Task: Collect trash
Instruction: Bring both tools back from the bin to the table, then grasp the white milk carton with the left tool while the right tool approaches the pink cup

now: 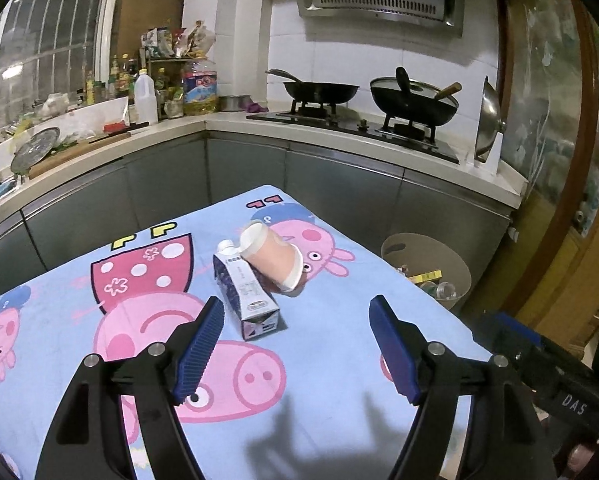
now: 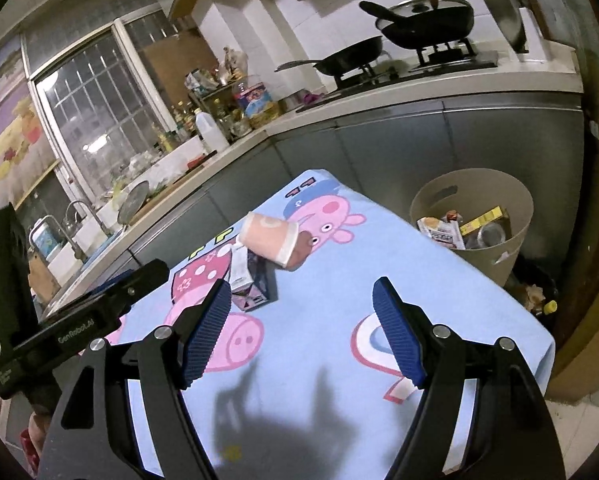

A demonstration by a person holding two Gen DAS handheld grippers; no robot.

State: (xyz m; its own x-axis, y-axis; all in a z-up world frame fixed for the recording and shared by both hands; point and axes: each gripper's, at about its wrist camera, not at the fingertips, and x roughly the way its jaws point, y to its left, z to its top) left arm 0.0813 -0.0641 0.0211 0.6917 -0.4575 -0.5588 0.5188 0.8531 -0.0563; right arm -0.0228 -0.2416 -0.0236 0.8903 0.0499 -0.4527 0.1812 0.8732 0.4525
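Observation:
On a table under a blue cartoon-pig cloth [image 1: 319,332] lie a small milk carton [image 1: 245,294] and a peach paper cup [image 1: 271,258] on its side, leaning on the carton's far end. My left gripper [image 1: 297,344] hovers open just in front of them, nothing between its blue pads. In the right wrist view the same carton [image 2: 249,280] and cup [image 2: 273,240] lie ahead and to the left of my right gripper [image 2: 301,328], which also stands open and empty. A beige waste bin [image 2: 473,220] with several pieces of trash stands past the table's right edge.
The bin [image 1: 427,268] sits on the floor between the table and grey cabinets [image 1: 339,184]. A counter with a hob and two black pans [image 1: 413,100], bottles [image 1: 145,98] and a sink runs behind. A wooden door frame [image 1: 559,200] rises at right.

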